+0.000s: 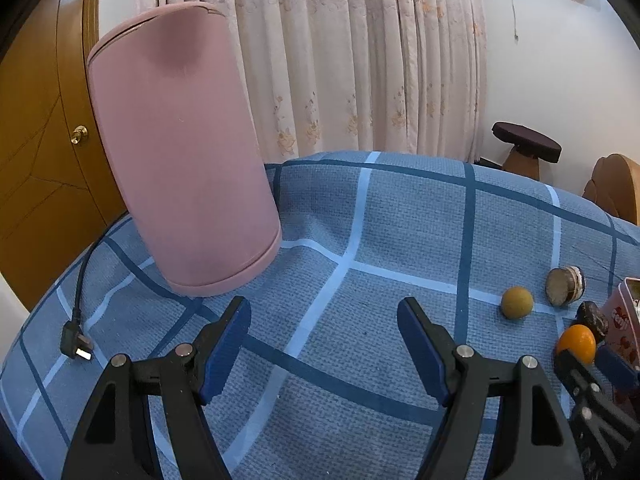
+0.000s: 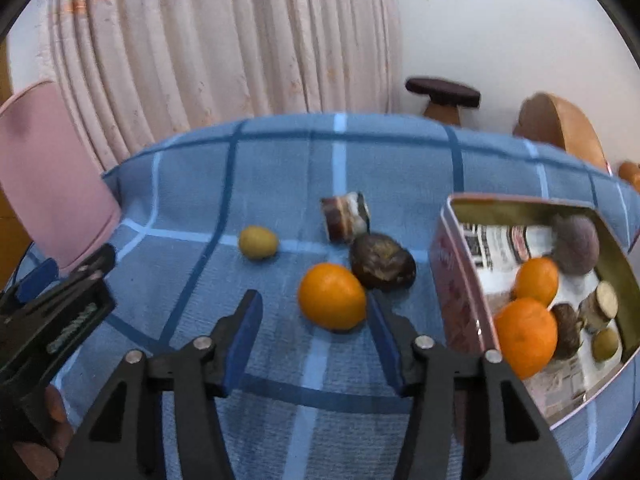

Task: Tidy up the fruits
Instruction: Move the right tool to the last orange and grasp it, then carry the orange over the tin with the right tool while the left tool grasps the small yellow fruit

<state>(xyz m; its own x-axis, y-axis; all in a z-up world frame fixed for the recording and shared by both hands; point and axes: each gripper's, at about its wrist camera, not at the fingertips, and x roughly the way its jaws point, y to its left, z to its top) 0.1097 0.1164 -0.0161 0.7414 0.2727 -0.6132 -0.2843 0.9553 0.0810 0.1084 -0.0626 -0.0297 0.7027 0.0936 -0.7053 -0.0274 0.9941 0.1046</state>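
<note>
Reaching over a blue checked cloth, the right tool stands wide with an orange between its tips, the right tip just beside the fruit. A dark brown fruit touches the orange, and a small yellow fruit lies apart to the left. An open tin at right holds more fruit, while the left tool gapes wide and holds nothing near a pink container.

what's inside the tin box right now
The tin holds two oranges, some dark fruits and smaller pieces on printed paper. Its near wall hides part of the bottom.
</note>
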